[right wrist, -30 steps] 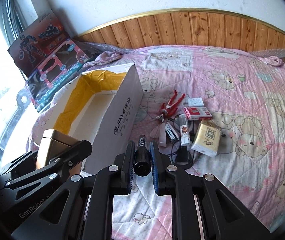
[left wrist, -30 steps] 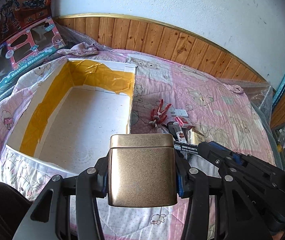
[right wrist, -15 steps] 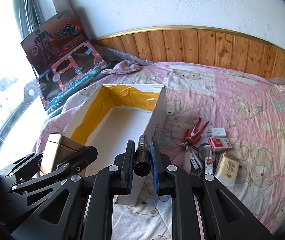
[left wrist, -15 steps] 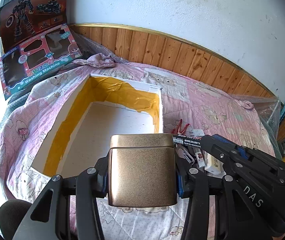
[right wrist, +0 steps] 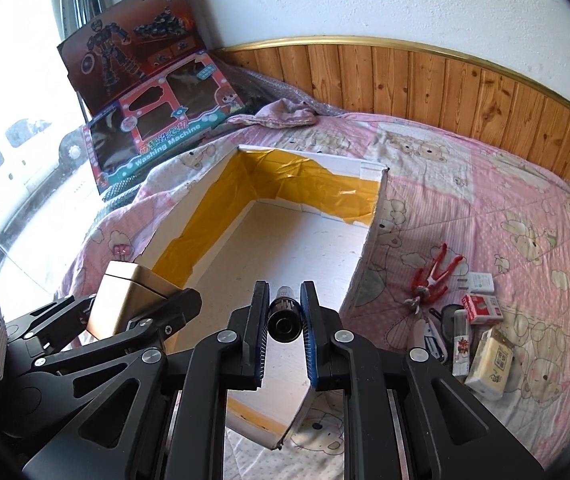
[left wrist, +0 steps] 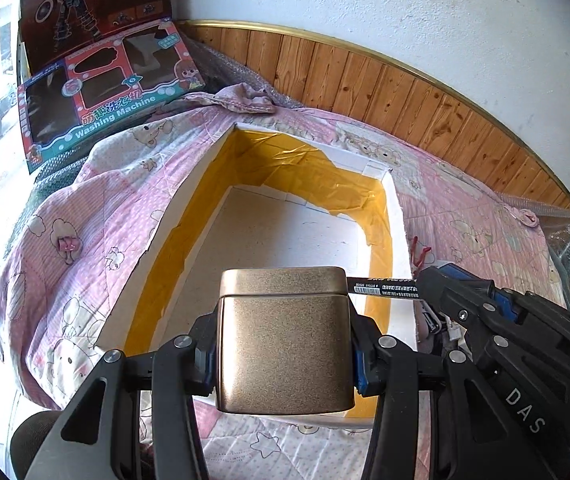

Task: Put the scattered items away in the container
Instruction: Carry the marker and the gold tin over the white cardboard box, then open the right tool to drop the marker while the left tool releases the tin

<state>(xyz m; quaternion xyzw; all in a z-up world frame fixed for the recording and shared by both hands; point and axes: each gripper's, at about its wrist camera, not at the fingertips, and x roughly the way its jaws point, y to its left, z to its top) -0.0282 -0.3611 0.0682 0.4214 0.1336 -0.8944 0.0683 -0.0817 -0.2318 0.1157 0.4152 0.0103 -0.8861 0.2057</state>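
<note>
Both grippers have advanced over the box: left gripper clenched on the tin, right gripper clenched on the marker, each poised for release; other items remain on the bed.

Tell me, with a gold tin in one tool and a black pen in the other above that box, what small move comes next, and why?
Probably lower the left tool a little and set the gold tin on the bare floor of the white box. The tin hangs over the box's near end, and nothing lies below it. The right tool, shut on the black pen, can follow.
</note>
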